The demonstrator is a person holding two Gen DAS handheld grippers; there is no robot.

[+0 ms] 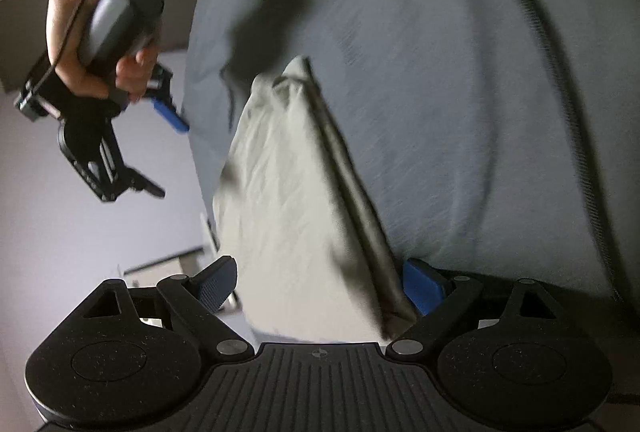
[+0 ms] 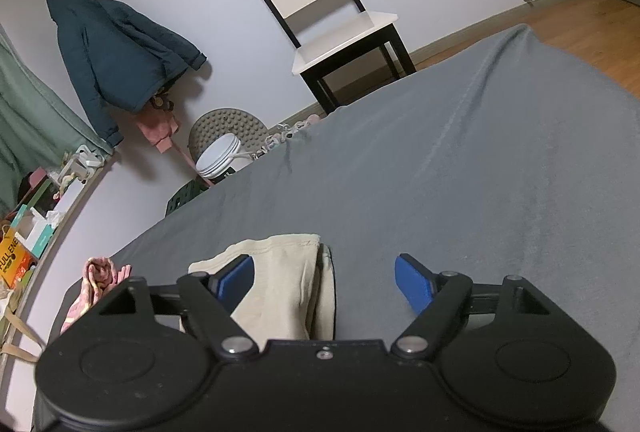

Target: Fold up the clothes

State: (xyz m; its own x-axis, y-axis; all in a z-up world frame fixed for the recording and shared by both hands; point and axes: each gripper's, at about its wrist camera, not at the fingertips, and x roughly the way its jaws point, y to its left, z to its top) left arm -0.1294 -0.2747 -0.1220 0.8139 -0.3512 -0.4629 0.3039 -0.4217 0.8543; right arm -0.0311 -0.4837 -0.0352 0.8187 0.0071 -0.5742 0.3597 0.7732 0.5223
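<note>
Beige garment (image 1: 296, 216) lies folded on our grey bed sheet (image 1: 460, 80). We hold both grippers, left gripper (image 1: 320, 284) and right gripper (image 2: 326, 282), fingers spread wide, grasping nothing.

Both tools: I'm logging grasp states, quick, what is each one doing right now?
Left tool: open, beige folded garment lying between its fingers, not clamped.
Right tool: open, holding nothing, over the same garment's edge on the grey bed sheet.

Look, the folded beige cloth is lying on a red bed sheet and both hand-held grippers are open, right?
Not quite. The bed sheet is grey, not red, as the right wrist view shows clearly. The rest holds: the folded beige cloth lies on it, and both the right hand-held gripper and the left hand-held gripper are open.
</note>
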